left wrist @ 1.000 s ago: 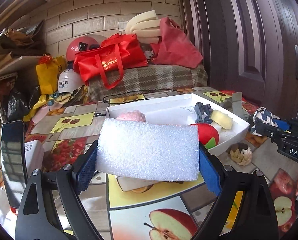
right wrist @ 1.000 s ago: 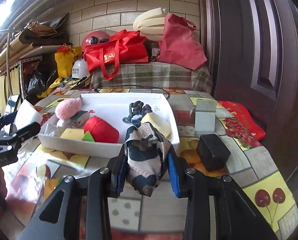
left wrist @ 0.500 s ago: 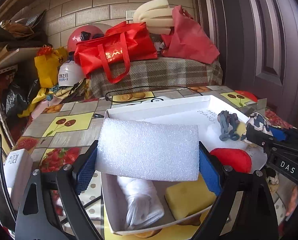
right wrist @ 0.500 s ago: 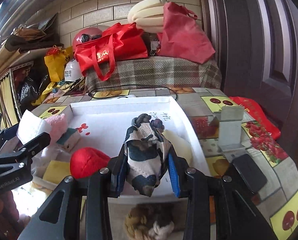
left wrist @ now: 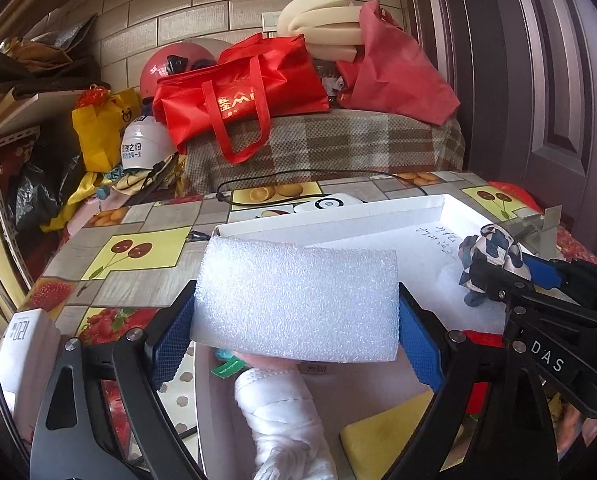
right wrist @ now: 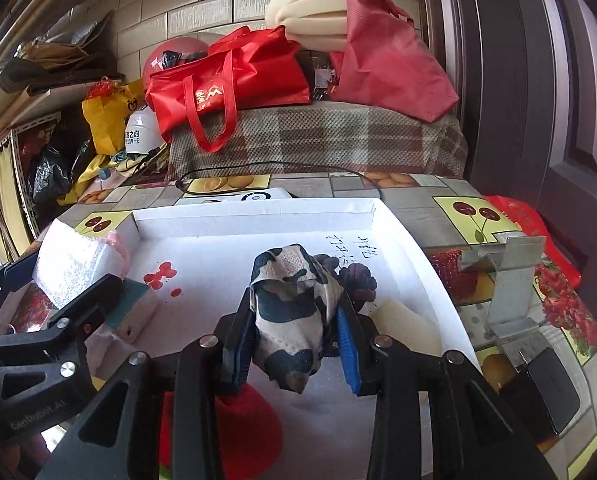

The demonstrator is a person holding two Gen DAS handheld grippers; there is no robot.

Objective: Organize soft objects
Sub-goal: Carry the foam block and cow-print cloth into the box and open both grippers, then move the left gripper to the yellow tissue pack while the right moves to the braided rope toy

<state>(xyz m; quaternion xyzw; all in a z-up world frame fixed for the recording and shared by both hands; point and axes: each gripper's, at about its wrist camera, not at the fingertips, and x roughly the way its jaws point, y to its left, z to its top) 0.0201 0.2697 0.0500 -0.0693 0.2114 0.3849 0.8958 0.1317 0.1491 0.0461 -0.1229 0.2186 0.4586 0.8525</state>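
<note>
My left gripper (left wrist: 296, 334) is shut on a white foam sheet (left wrist: 296, 298) and holds it over the left part of the white tray (left wrist: 338, 222). My right gripper (right wrist: 294, 344) is shut on a black-and-white patterned cloth (right wrist: 290, 312) and holds it over the tray's (right wrist: 254, 216) middle. The right gripper also shows in the left wrist view (left wrist: 498, 276) with the cloth (left wrist: 492, 250). In the tray lie a rolled white cloth (left wrist: 286, 424), a yellow sponge (left wrist: 382, 436), a red soft piece (right wrist: 234, 432), a dark knitted piece (right wrist: 356, 278) and a pale sponge (right wrist: 406, 326).
The tray stands on a fruit-patterned table (left wrist: 138, 248). A metal bracket (right wrist: 506, 280) and a black block (right wrist: 538, 388) stand right of the tray. A white box (left wrist: 26, 344) is at the left. A black cable (right wrist: 266, 168) runs behind the tray. Red bags (left wrist: 242, 92) sit on a plaid bench.
Both grippers have moved forward over the tray with their loads still held. The tray now fills more of both views and its contents lie under the fingers.
</note>
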